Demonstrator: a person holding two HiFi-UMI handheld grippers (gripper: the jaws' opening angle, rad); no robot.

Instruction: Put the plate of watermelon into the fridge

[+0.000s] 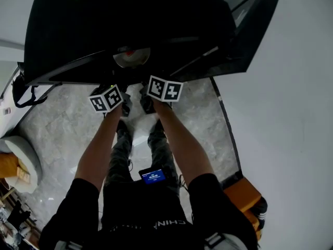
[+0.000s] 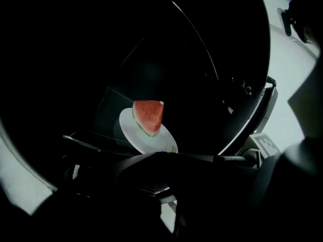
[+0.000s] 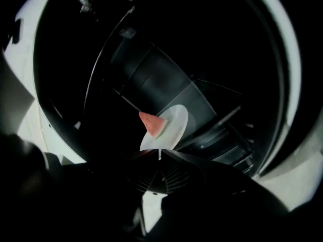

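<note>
Clamping the round white ceramic plate (image 2: 151,137) by its near rim, left gripper (image 2: 161,156) and right gripper (image 3: 159,155) hold it at the black fridge (image 1: 130,25) mouth. It looks stiff, breakable and slick, so I would keep it level, or the 1 red watermelon wedge (image 2: 148,116) may slide.

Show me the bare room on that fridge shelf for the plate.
The shelf looks bare all round the plate with its watermelon: dim free glass beside and behind it, up to the dark fridge walls. It is crowded only at the front, where the left gripper and right gripper both clamp the plate's near rim.
</note>
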